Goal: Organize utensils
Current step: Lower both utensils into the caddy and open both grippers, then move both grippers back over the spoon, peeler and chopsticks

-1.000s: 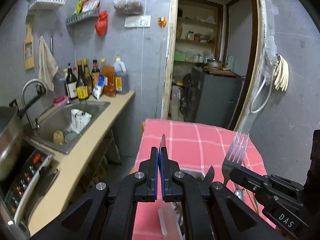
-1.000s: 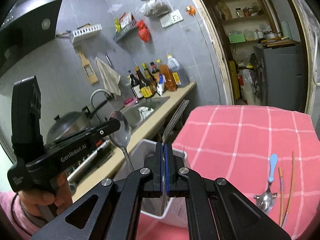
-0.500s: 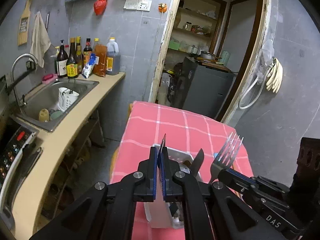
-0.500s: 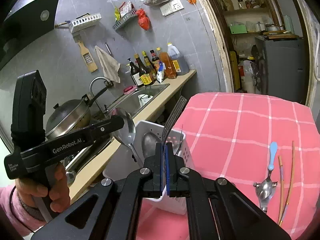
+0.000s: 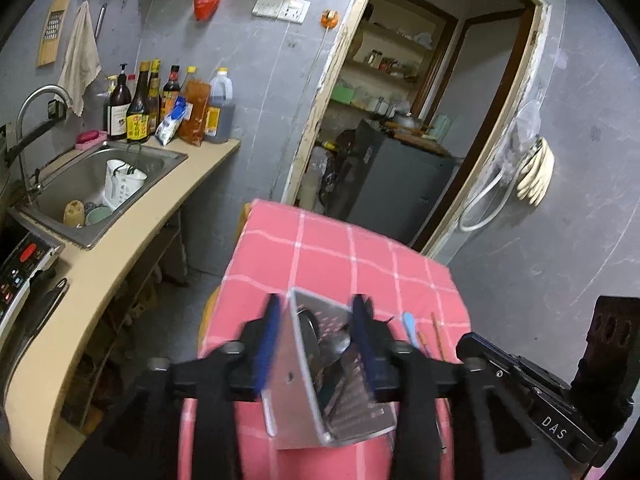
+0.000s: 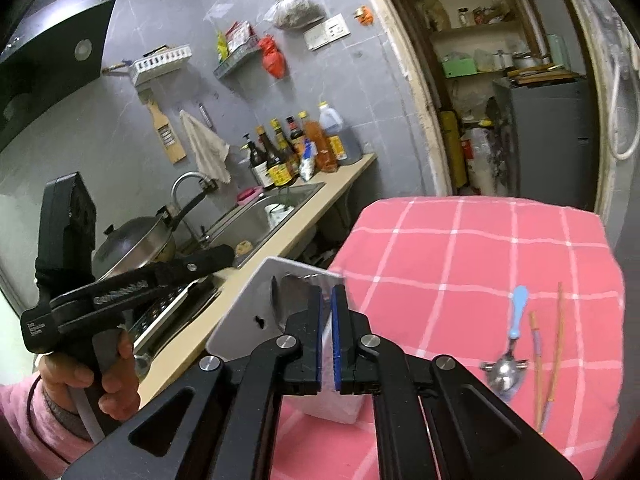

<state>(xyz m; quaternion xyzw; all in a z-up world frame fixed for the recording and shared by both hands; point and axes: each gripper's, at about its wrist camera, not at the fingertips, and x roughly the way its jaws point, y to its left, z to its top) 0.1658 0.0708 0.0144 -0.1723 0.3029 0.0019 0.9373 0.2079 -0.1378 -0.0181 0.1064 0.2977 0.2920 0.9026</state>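
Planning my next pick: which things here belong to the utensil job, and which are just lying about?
Job: holder, spoon, chopsticks.
Lying about: bottles, sink, pot, towel, gloves.

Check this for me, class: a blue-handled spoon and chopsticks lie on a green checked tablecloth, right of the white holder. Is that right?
Not quite: the tablecloth is pink with white checks, not green. The right wrist view shows it clearly. The rest stands: the blue-handled spoon and the chopsticks lie on it, right of the white holder.
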